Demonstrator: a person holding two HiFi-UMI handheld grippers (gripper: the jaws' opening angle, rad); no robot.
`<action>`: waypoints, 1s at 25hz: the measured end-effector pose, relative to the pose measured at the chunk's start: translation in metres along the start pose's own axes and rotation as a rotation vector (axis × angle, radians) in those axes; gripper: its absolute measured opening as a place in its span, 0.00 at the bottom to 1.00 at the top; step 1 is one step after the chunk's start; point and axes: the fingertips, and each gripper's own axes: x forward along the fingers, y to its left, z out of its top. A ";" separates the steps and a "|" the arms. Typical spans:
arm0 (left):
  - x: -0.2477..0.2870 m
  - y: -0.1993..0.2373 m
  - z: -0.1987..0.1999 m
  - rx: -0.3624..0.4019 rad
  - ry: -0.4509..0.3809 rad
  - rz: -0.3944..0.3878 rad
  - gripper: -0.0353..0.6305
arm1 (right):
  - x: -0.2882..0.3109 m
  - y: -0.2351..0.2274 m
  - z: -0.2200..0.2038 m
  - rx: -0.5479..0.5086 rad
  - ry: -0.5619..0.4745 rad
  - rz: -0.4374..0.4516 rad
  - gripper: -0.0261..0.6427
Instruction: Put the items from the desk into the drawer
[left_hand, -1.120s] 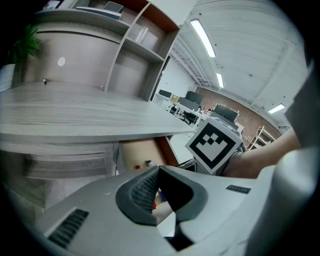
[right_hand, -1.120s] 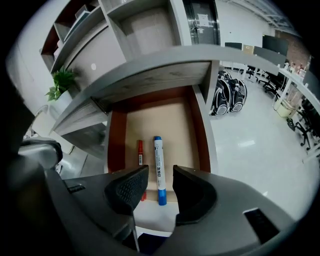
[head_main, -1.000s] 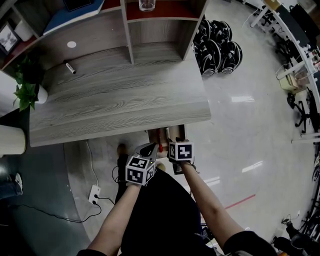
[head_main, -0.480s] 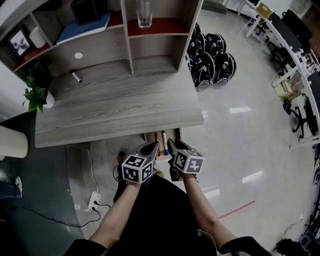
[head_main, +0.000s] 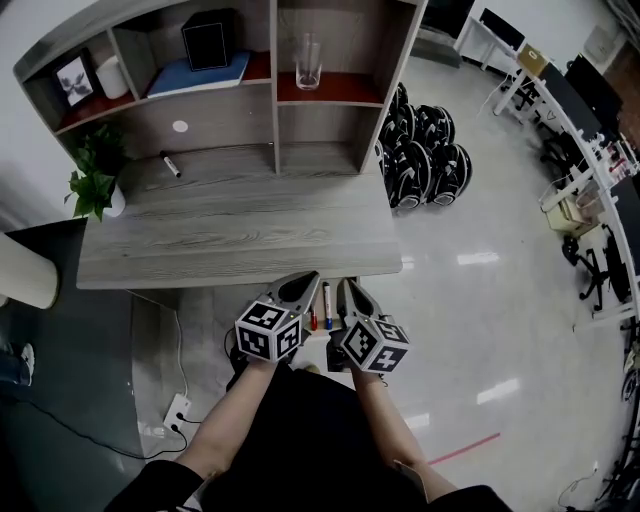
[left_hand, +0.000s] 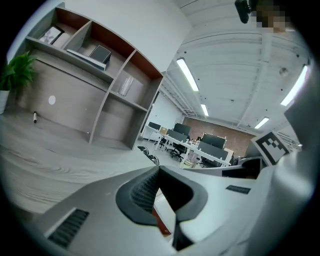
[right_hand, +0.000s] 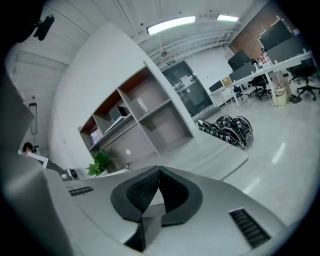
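Risks, from the left. The one loose item we can find on the desk (head_main: 250, 225) is a small cylinder (head_main: 171, 165). It lies far back on the left, close under the shelf unit and near the potted plant (head_main: 93, 180). We judge that a reach for it could brush the plant's leaves. Since it is round and lies on its side, it may also roll away if a pad nudges it before both pads bear on it.

The left gripper (head_main: 304, 284) is clenched, tips touching, with nothing held. Sent forward like that, it would push the cylinder rather than take it.

The drawer (head_main: 321, 340) stands pulled out below the desk's front edge, between the two grippers and just in front of the person's body. A careless forward step or a low swing could knock it.

The right gripper (head_main: 351, 291) has just been closing and is now fully clenched, with nothing between its pads. The same caution applies to it.

Condition of the task's things. The cylinder is short, pale with a darker end, and well apart from both grippers. What it is cannot be told from here. In the drawer lie a red-tipped marker (head_main: 313, 320) and a blue-tipped marker (head_main: 327, 300), side by side, lengthwise.
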 end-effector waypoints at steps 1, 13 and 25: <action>0.000 0.001 0.003 0.008 -0.003 -0.001 0.05 | -0.001 0.002 0.003 -0.024 -0.015 -0.005 0.03; -0.003 0.000 0.015 0.061 -0.026 -0.004 0.05 | 0.002 0.011 0.022 -0.157 -0.056 -0.016 0.02; -0.015 0.010 0.001 0.022 -0.022 0.057 0.05 | 0.006 0.019 0.002 -0.172 0.004 0.012 0.02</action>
